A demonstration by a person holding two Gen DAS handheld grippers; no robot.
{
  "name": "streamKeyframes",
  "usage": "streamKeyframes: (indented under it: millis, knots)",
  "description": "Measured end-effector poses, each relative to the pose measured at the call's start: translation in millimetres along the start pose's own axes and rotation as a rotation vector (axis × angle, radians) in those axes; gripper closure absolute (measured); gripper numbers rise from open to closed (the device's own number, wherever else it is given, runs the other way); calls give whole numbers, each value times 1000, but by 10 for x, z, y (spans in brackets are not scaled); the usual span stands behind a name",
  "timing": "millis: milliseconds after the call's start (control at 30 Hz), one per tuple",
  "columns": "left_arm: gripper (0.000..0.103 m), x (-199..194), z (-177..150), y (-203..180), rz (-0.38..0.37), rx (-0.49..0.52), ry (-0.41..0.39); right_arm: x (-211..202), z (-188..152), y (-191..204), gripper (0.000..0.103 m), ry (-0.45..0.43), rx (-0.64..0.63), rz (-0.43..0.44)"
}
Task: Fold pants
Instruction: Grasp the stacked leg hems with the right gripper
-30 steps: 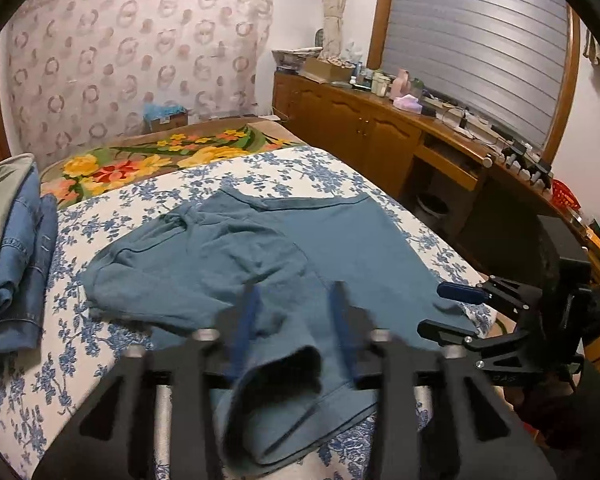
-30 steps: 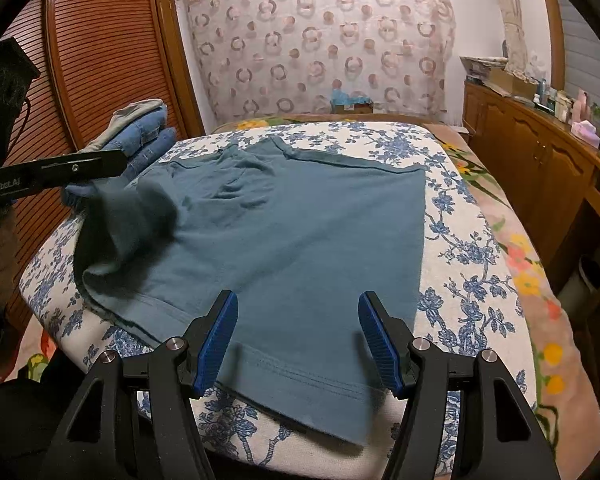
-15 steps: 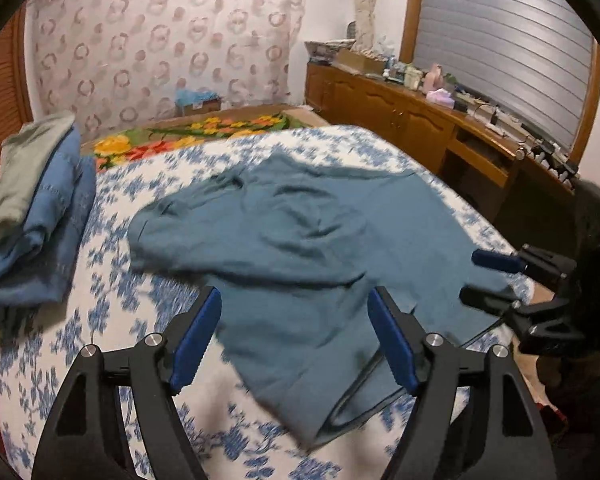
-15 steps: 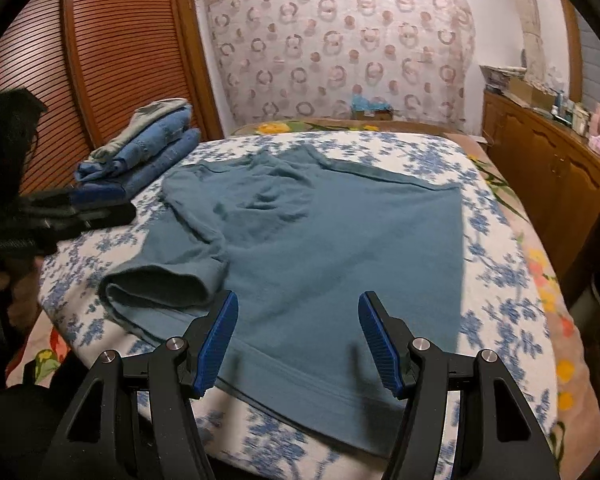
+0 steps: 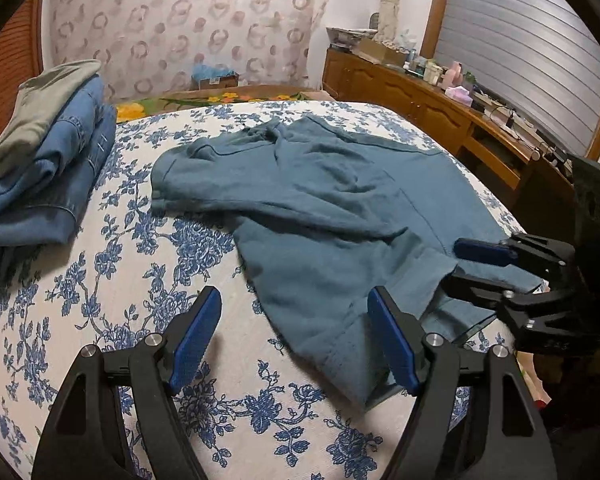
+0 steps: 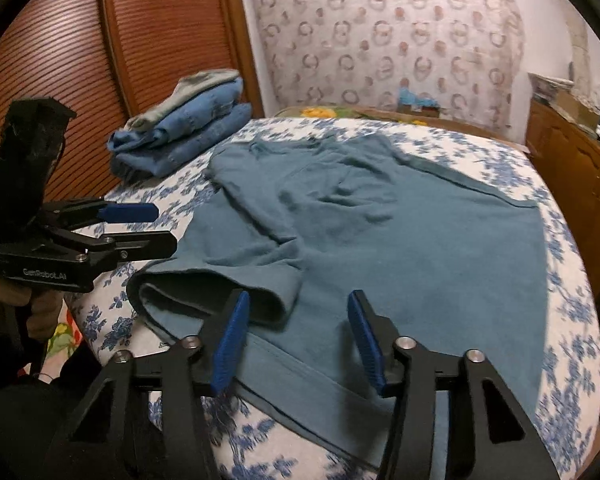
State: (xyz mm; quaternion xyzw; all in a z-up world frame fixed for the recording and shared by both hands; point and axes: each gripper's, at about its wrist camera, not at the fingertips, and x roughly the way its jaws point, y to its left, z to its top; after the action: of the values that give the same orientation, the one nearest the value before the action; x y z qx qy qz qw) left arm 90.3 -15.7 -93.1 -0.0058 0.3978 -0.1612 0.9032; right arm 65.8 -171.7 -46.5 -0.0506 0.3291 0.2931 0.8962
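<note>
While the teal pants point(image 5: 324, 216) lie spread across the middle of the floral bed point(image 5: 132, 280), one leg already doubled over the other, the step in hand looks like the setup for the next fold. The left gripper point(image 5: 296, 336) hangs above the near hem with its jaws wide apart and nothing between them. The right gripper point(image 6: 296, 336) hovers over the hem as well; its jaws have just been closing, yet a gap remains and no cloth is pinched. By the look of it, the next move calls for both tools to drop onto the hem edge, nip it, and carry it toward the waistband. Counted: one pair of pants to fold, two grippers, and one stack of folded clothes point(image 5: 40, 168) beside the pants, holding at least three garments.
</note>
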Motion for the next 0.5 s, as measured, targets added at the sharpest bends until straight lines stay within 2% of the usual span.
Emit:
streamKeyframes:
  millis: [33,67,133,233,500]
  knots:
    - [27,2,-11,3,0,-1,3,57,11,38,73,11,-16,2]
    - [27,3,-16,5,0,-2,3,95,16,73,77,16,-34,2]
    - [27,1,-29,17,-2,-6,4,124,27,109,92,13,-57,-6]
    - [27,-3,-36,16,-1,-10,6,90,47,97,97,-14,-59,-5]
    - [27,-80,3,-49,-7,3,-16,-278,36,51,99,-119,-46,-9]
